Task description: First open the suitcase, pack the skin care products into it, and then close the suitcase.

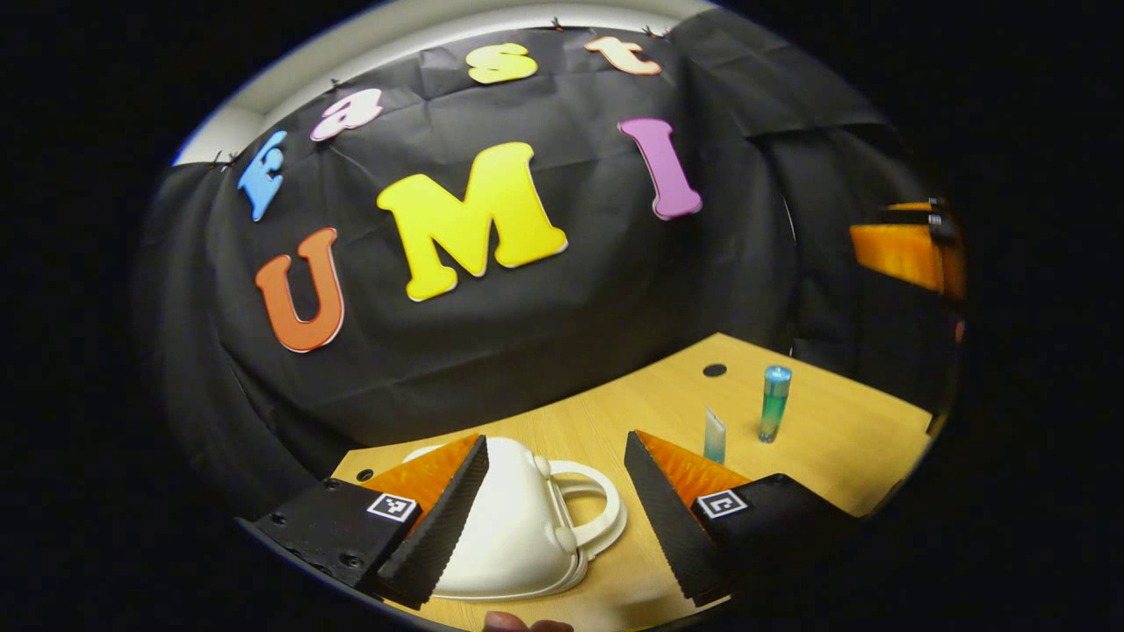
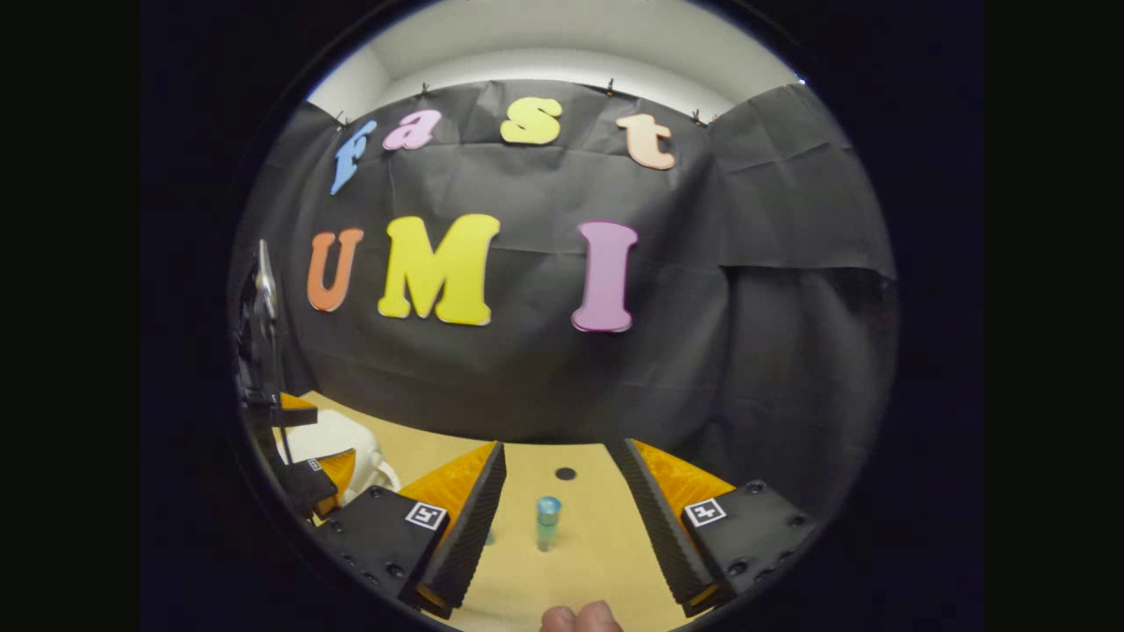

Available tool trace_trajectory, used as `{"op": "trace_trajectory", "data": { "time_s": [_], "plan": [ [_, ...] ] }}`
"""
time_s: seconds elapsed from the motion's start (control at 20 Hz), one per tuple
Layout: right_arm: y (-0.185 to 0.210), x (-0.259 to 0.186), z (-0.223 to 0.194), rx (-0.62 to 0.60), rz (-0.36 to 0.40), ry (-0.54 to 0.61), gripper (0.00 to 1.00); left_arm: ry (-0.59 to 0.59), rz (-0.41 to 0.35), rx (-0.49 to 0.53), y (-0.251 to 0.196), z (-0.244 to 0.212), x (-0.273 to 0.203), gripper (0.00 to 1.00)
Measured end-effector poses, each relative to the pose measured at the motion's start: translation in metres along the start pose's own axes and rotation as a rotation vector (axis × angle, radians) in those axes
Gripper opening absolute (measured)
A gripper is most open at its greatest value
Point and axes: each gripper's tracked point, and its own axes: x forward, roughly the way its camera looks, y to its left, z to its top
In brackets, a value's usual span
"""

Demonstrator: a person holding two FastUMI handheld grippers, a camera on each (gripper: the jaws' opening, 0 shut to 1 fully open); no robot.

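Standing upright on table [image 1: 843,439]: bottle [image 1: 774,402], tube [image 1: 715,435].

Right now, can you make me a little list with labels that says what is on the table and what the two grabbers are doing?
suitcase: small white suitcase, lying flat on the table, lid closed, handle toward the bottles
table: light wood table with a dark round hole near the back
bottles: a tall blue-green bottle and a smaller pale tube, both standing upright, outside the suitcase
left gripper: open, above the suitcase, holding nothing
right gripper: open, pointed at the tall bottle, not touching it
packing: not started
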Motion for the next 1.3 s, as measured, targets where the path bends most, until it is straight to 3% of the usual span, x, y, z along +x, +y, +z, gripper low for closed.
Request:
{"op": "trace_trajectory", "data": {
  "time_s": [0.3, 0.45, 0.7, 0.9, 0.95, 1.1, 1.15, 1.25, 1.3],
  "plan": [
    [-0.066, -0.003, -0.029, 0.021, -0.142, 0.065, 0.79, 0.118, -0.062, 0.418, -0.043, -0.055, 0.041, 0.99],
    [-0.076, -0.003, -0.033, 0.03, -0.164, 0.076, 0.8, 0.19, -0.086, 0.509, -0.052, -0.086, 0.054, 0.98],
    [-0.074, -0.002, -0.045, 0.045, -0.152, 0.101, 0.79, 0.326, -0.054, 0.575, -0.031, -0.118, 0.076, 0.92],
    [-0.069, 0.001, -0.048, 0.051, -0.143, 0.11, 0.79, 0.441, -0.067, 0.57, -0.031, -0.141, 0.081, 0.63],
    [-0.068, 0.0, -0.046, 0.051, -0.14, 0.106, 0.77, 0.454, -0.073, 0.572, -0.033, -0.141, 0.081, 0.42],
    [-0.066, -0.003, -0.044, 0.048, -0.139, 0.099, 0.79, 0.421, -0.056, 0.597, -0.035, -0.128, 0.082, 0.32],
    [-0.065, -0.004, -0.043, 0.047, -0.14, 0.097, 0.79, 0.383, -0.045, 0.588, -0.036, -0.119, 0.08, 0.24],
    [-0.064, -0.006, -0.041, 0.043, -0.146, 0.093, 0.79, 0.332, -0.031, 0.514, -0.034, -0.106, 0.072, 0.1],
    [-0.062, -0.006, -0.039, 0.048, -0.146, 0.09, 0.79, 0.314, -0.027, 0.466, -0.033, -0.1, 0.068, 0.08]
  ]
}}
